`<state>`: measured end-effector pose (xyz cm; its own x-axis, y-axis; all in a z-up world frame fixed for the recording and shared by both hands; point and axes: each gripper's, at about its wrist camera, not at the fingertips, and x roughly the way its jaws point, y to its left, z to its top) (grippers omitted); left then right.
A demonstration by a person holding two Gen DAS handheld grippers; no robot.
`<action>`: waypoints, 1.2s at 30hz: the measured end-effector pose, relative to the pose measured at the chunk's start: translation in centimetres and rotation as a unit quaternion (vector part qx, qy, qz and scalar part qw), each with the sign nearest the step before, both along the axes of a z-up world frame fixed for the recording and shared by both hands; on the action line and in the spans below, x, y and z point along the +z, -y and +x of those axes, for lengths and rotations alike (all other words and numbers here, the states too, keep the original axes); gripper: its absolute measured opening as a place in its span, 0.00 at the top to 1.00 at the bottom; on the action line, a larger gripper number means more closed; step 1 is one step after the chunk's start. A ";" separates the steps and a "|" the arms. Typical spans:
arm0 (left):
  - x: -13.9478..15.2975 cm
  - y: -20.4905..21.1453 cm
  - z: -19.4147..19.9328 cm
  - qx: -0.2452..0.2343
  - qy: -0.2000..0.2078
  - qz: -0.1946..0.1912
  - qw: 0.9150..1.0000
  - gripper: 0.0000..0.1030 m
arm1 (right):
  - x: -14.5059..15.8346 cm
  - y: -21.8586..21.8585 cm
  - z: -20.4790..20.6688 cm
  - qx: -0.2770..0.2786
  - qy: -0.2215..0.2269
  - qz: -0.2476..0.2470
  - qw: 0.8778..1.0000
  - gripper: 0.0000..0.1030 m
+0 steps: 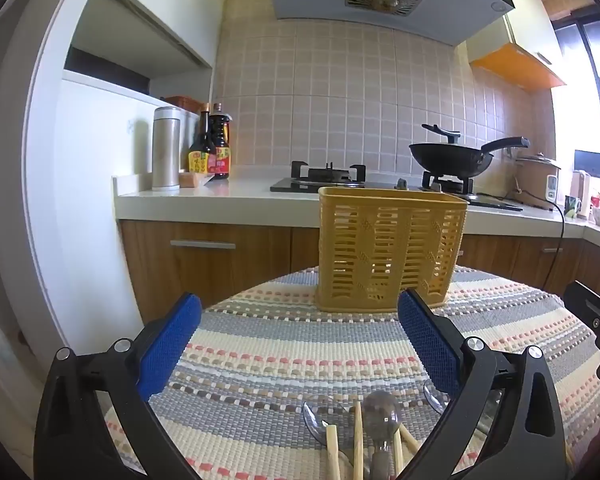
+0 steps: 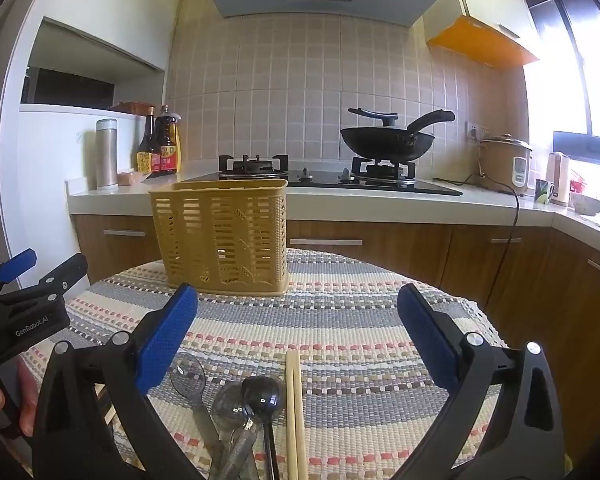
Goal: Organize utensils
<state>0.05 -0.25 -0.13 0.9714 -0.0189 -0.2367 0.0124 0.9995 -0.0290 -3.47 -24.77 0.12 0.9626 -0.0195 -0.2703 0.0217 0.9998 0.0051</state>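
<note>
Right wrist – both claws [image 2: 296, 320] agape, empty | spoons [image 2: 260, 400], chopsticks [image 2: 294, 400] cut off below

A black metal wok [image 2: 388, 145] sits on the black gas hob [image 2: 320, 178]; a steel flask [image 2: 106, 154] stands beside two dark sauce bottles [image 2: 159, 146].

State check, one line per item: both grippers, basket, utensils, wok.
Left gripper: open, holding nothing.
Right gripper: open, holding nothing.
Yellow slotted plastic basket: upright on the striped woven mat, looks empty.
Clear plastic spoons: loose on mat.
Dark spoon: loose on mat.
Wooden chopstick pair: flat on mat.
Black wok: on burner, uncovered.
</note>
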 end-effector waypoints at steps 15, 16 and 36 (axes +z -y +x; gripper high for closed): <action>-0.1 0.1 0.1 0.000 -0.001 0.000 1.000 0.07 | -0.2 0.2 0.1 0.004 -0.006 0.008 1.000 0.07; -0.1 0.1 0.1 0.000 -0.001 0.001 1.000 0.07 | -0.3 0.2 0.2 0.004 -0.006 0.007 1.000 0.07; -0.1 0.0 0.1 0.000 -0.001 0.000 1.000 0.07 | -0.1 -0.1 0.1 0.005 -0.004 0.001 1.000 0.07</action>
